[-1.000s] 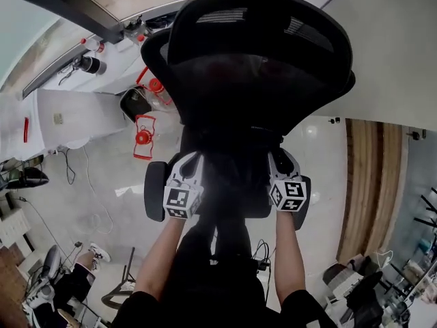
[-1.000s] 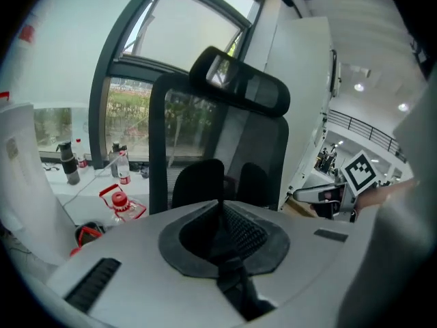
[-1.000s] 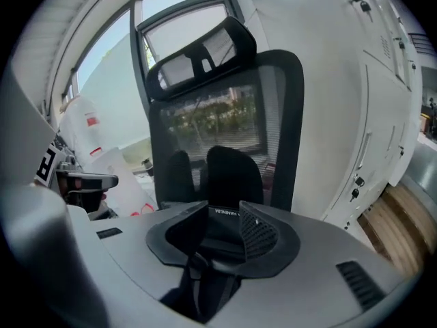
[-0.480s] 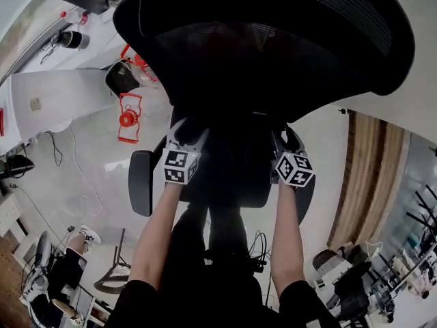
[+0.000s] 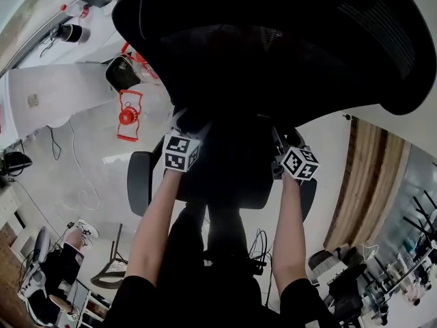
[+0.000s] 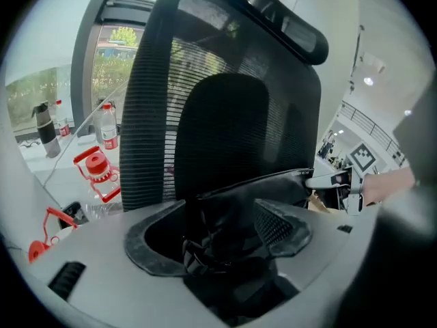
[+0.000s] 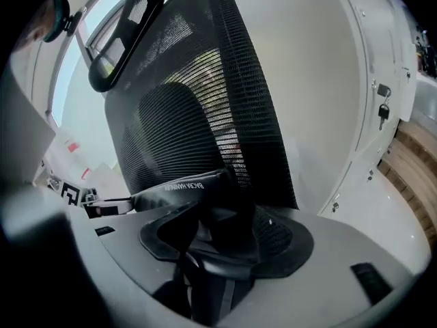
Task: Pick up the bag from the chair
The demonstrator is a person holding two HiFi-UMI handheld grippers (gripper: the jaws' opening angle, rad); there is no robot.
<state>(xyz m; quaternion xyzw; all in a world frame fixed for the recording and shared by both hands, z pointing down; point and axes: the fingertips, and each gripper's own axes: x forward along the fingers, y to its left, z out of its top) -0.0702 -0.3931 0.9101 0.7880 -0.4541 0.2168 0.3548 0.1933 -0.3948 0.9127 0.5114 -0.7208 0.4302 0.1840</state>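
3 things could spoil the lift from here, as I judge it. A claw might shut on only a loose fold of the soft black fabric bag (image 6: 263,185), which would slide out once the weight comes on. Also, 1 side might rise ahead of the other, tipping the bag so that it drags on the backrest of the black mesh office chair (image 5: 273,53) or catches an armrest. And black cloth against a black seat and black pads gives so little contrast that a poor bite would be hard to notice. The left claw (image 6: 220,217) stands wide, its jaws having just been opening. Crumpled cloth is bunched in the gap but, as far as its own view shows, no pad presses on it. The right claw (image 7: 222,227) is wide in the same way, its jaws also having just been opening, with a dark fold and a strap-like strip lying unclamped between them. The bag lies on the chair's seat, close up against the backrest, with 1 claw at each end of its upper edge. It looks matt and slack, creased through the body. The upper edge forms a flatter, smoother band running from 1 claw towards the other. The right gripper view shows pale lettering along that band, too small to read with confidence.
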